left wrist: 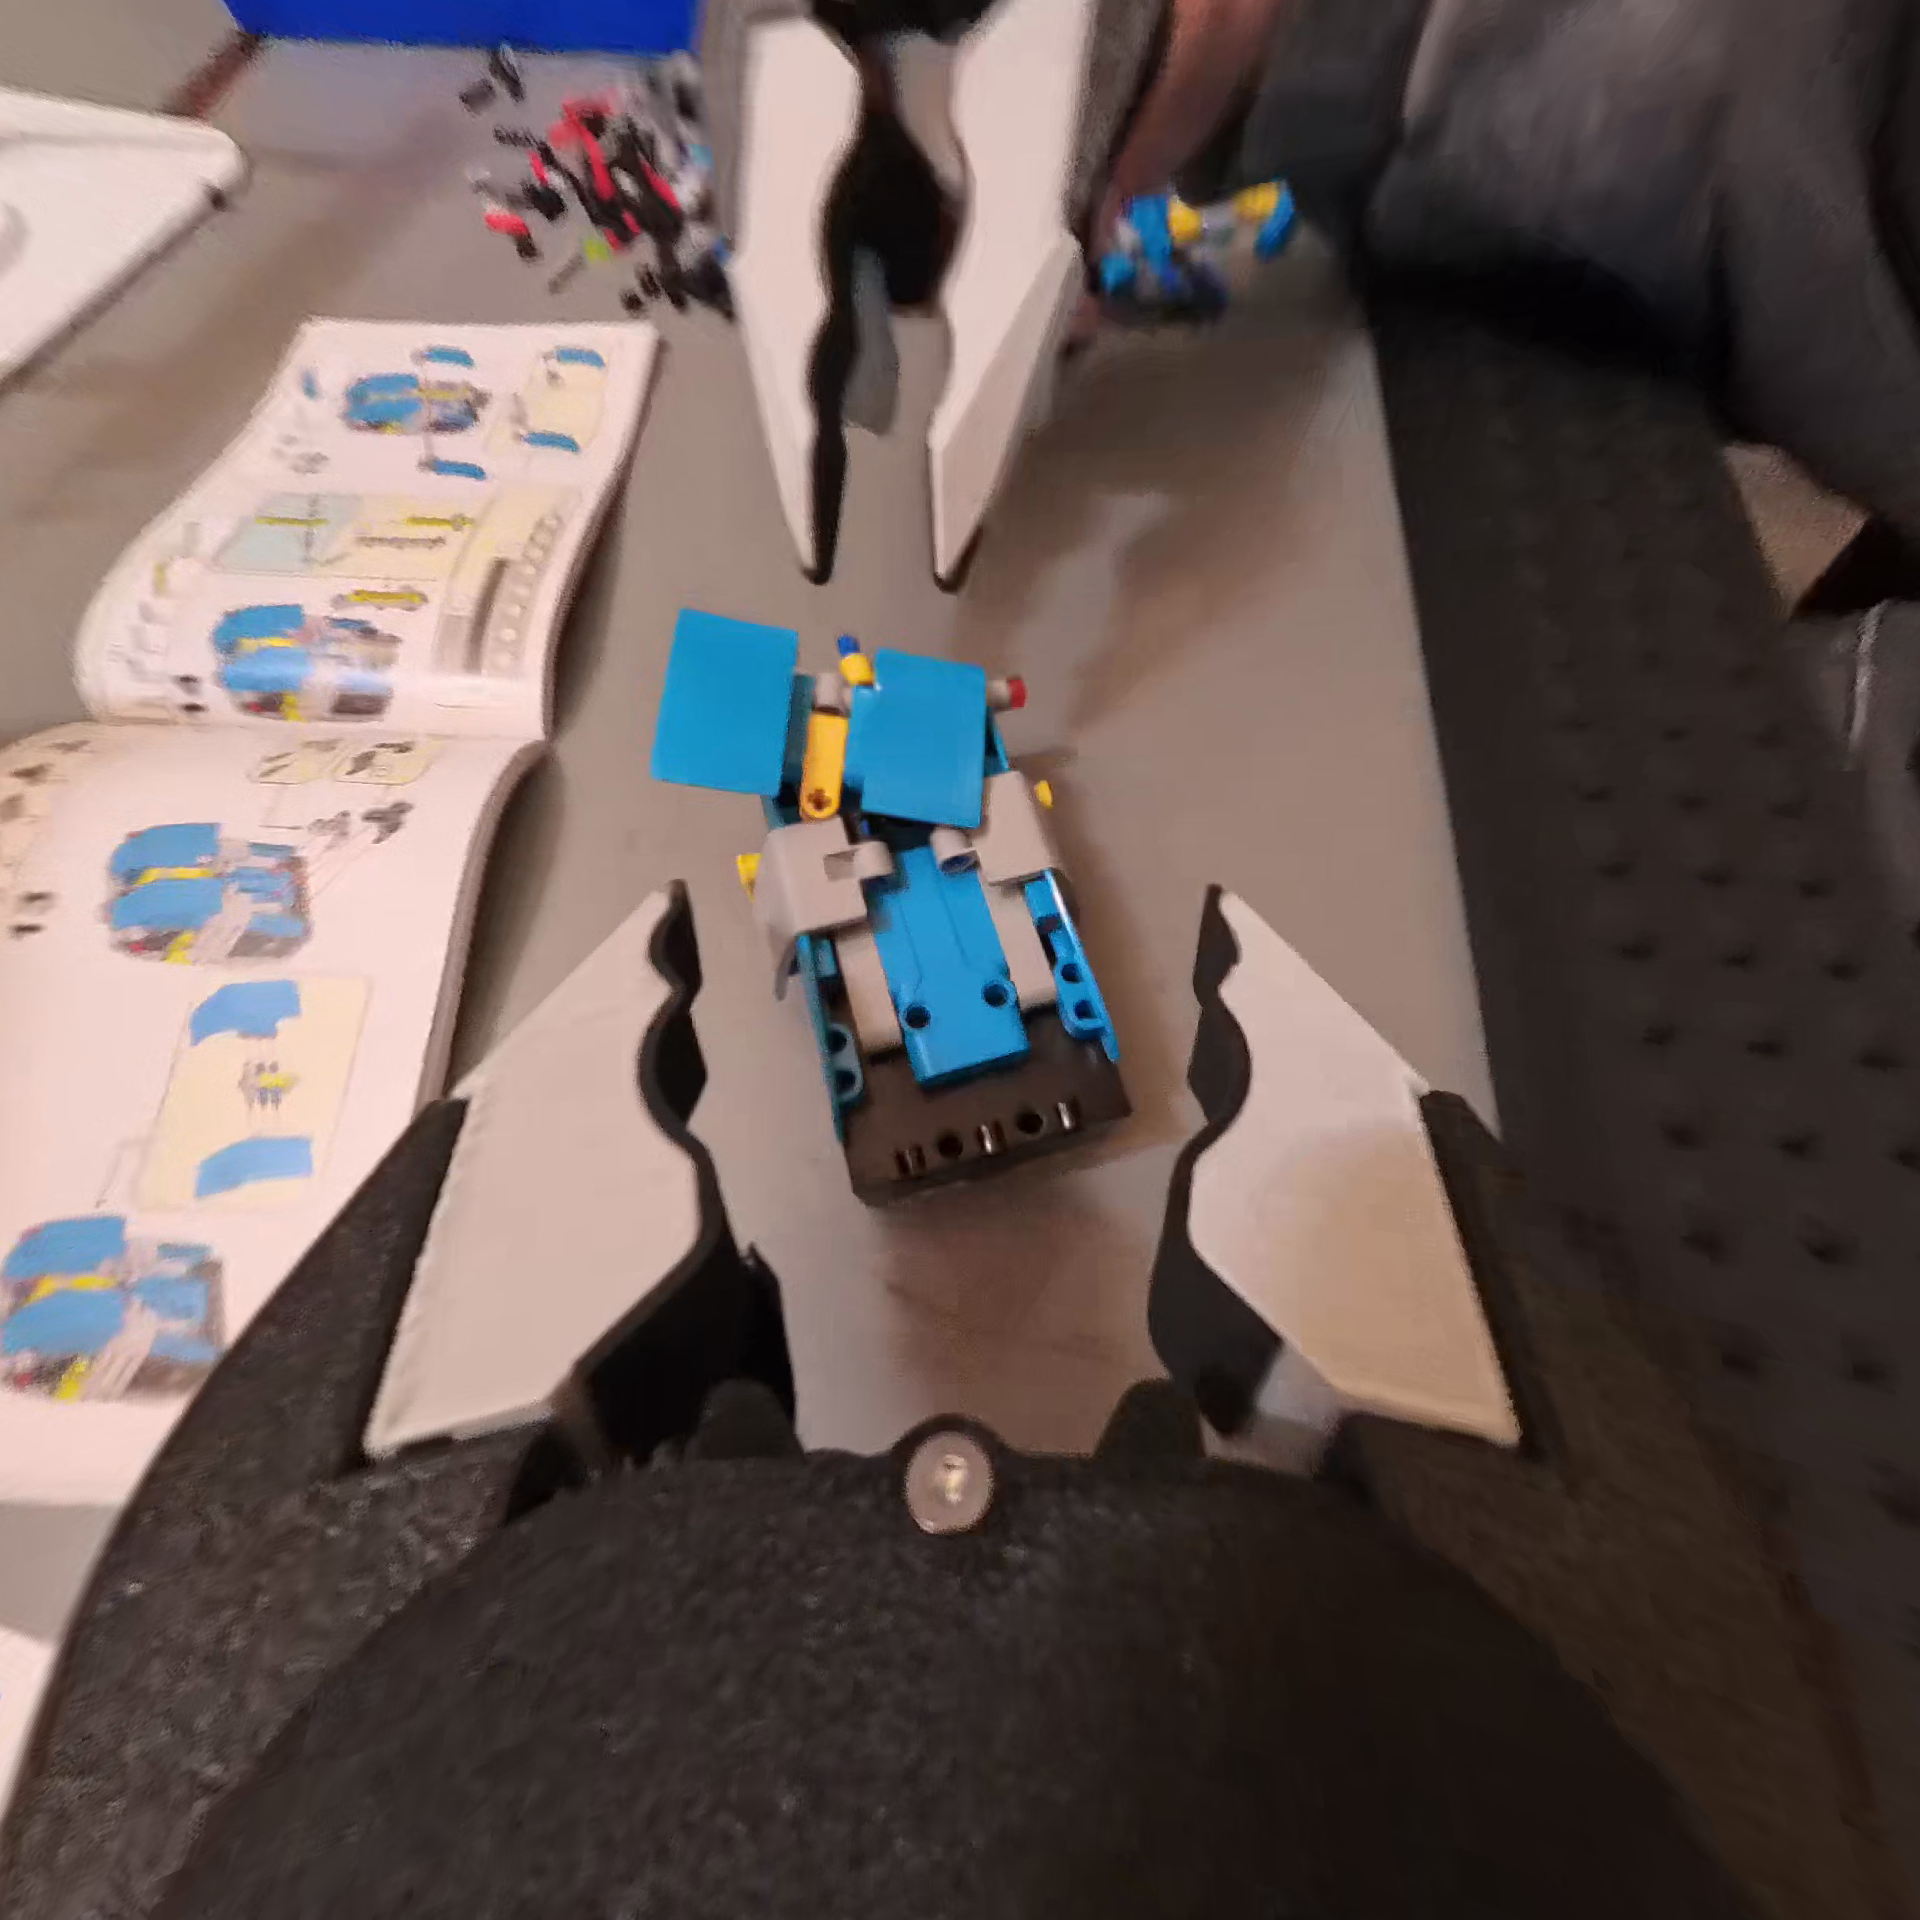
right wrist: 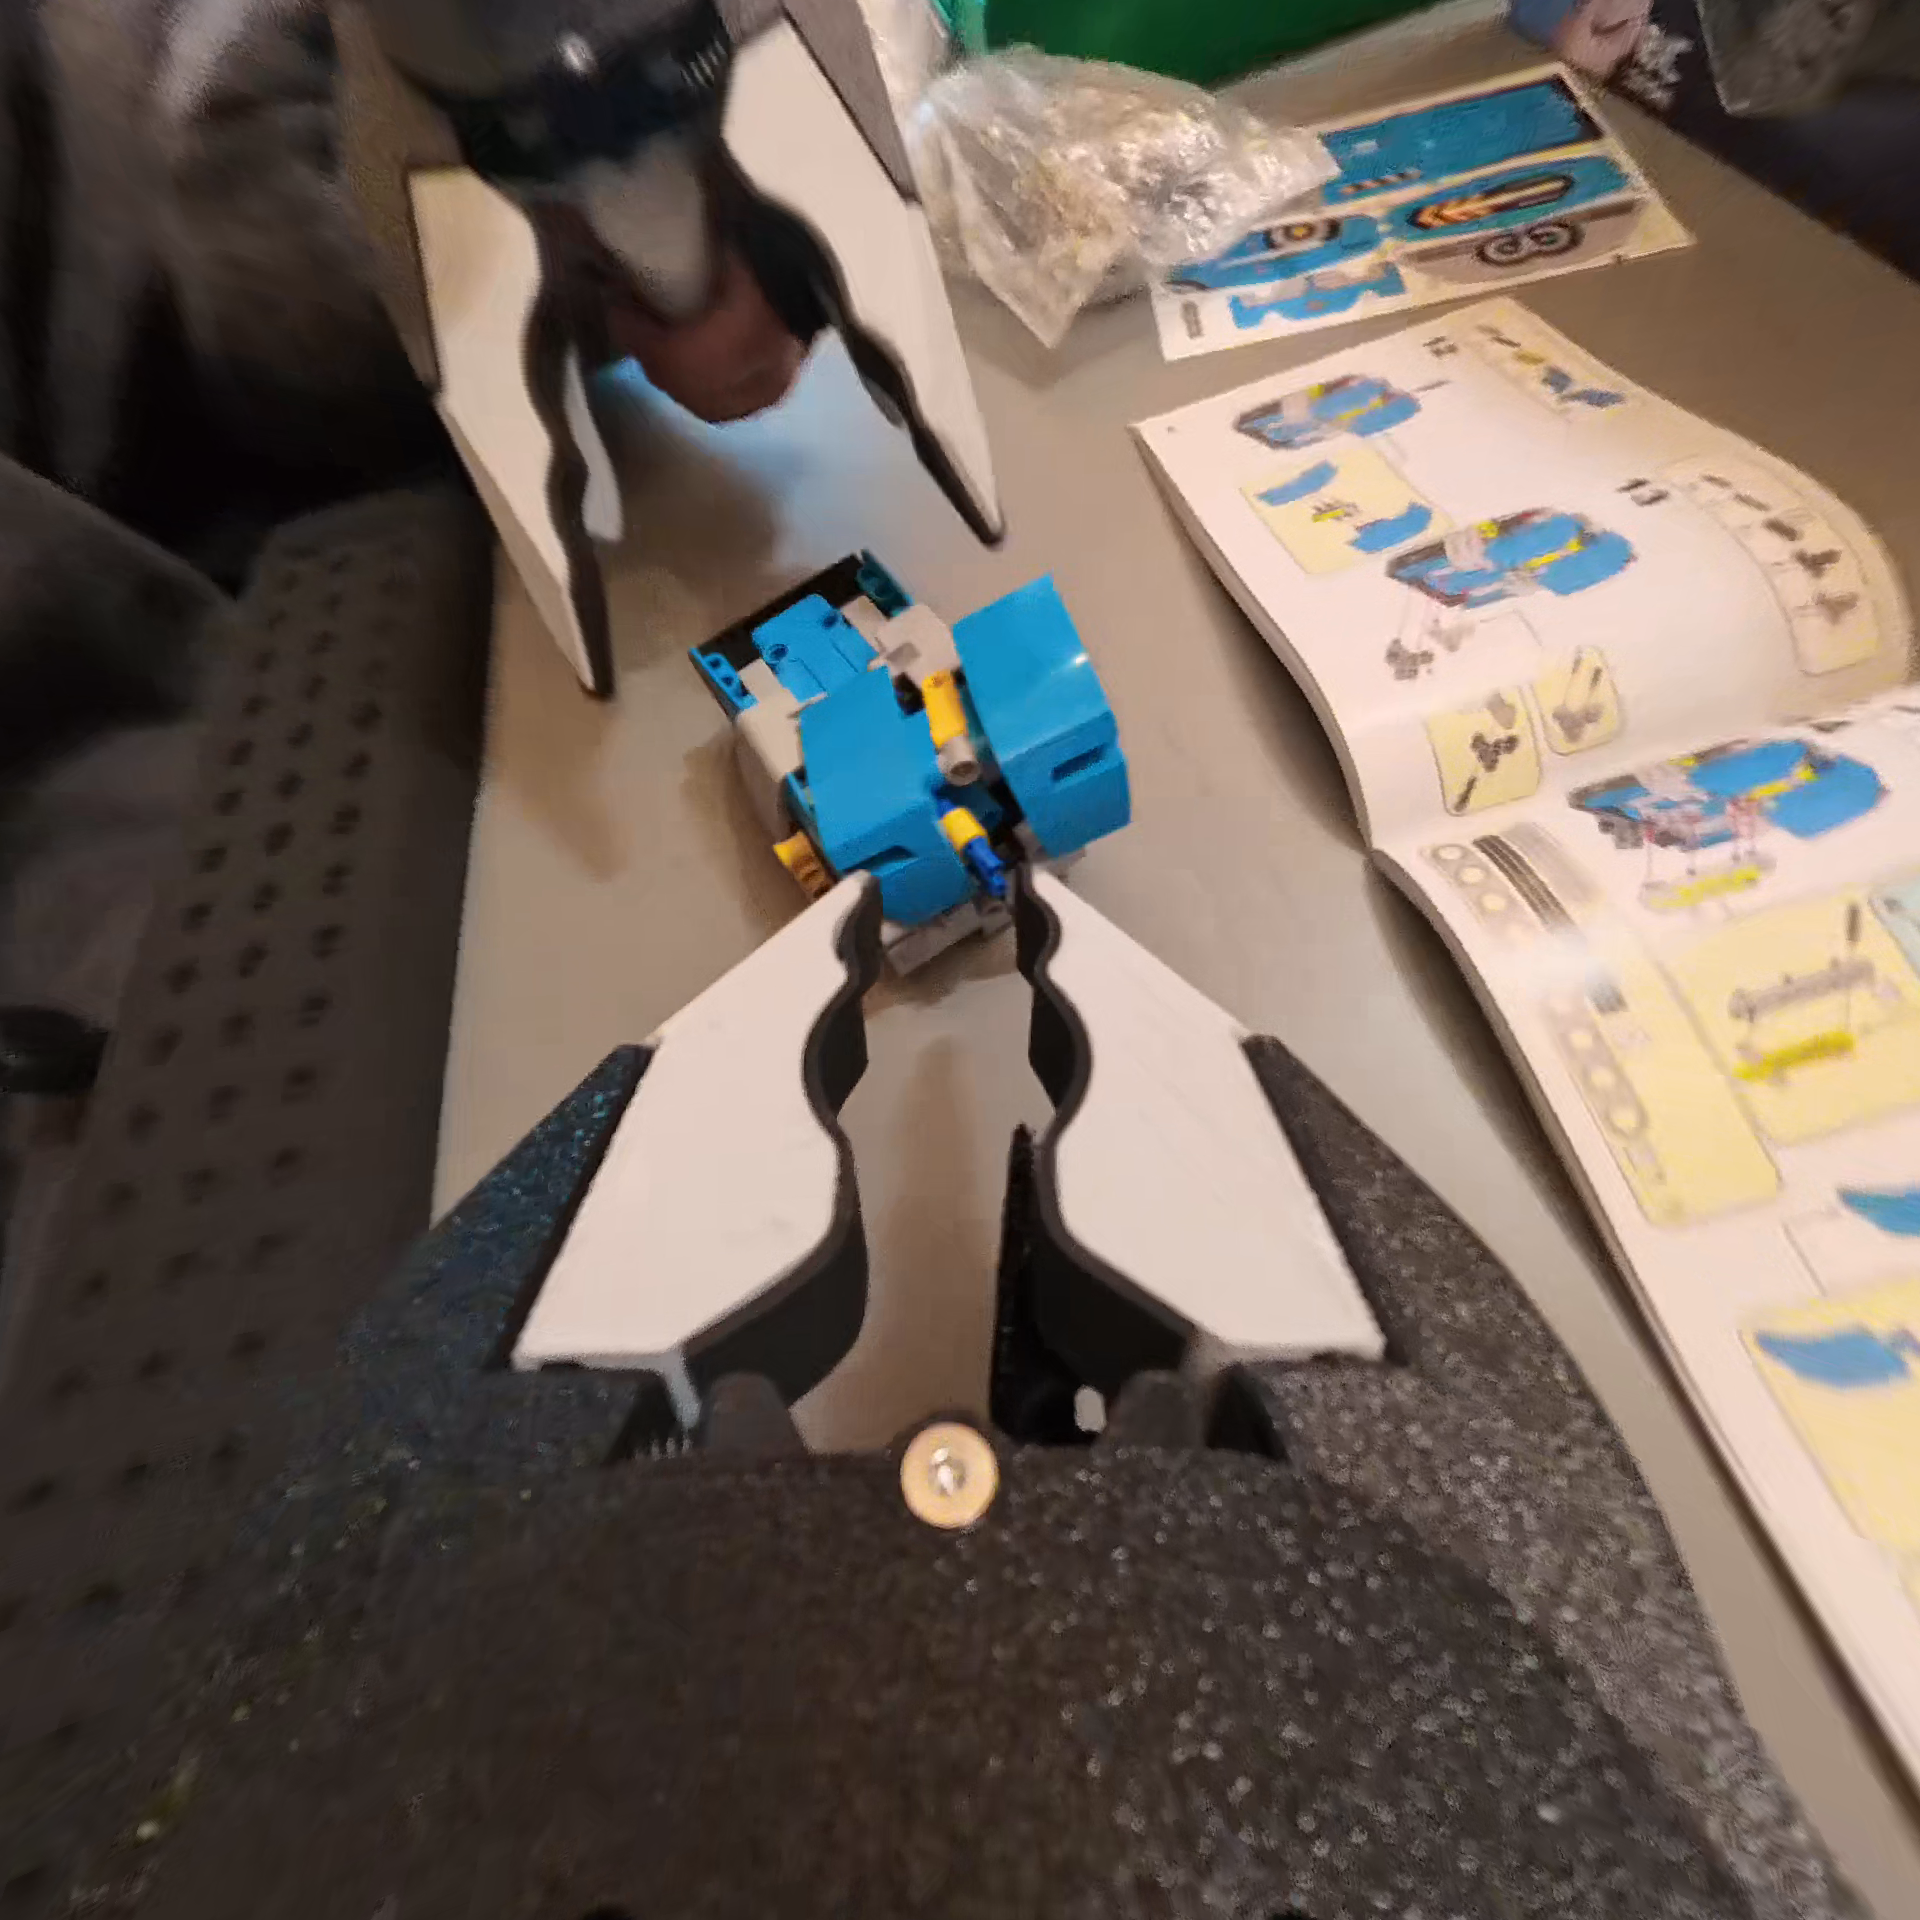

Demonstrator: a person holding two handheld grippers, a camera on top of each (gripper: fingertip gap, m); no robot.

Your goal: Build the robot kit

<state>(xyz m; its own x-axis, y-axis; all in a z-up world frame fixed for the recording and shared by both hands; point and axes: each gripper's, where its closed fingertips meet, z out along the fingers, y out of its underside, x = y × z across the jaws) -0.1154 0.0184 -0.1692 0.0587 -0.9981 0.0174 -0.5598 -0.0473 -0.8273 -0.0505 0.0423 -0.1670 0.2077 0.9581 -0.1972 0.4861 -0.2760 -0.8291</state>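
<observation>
**Two grippers flank a half-built brick model**

A blue, grey and black plastic brick-built vehicle model (left wrist: 894,914) sits on the grey tabletop (left wrist: 1226,748), apart from both tools. The left gripper (left wrist: 940,904) is spread wide around its black rear end, touching nothing. The right gripper (right wrist: 940,883) has its tips narrowly parted at the model's blue front, holding nothing; contact cannot be told. An open paper instruction booklet (left wrist: 343,540) lies beside it, with loose small bricks (left wrist: 613,197) farther off. In my judgement, any grasp here should take the solid black base squarely, not the hinged blue panels.
</observation>
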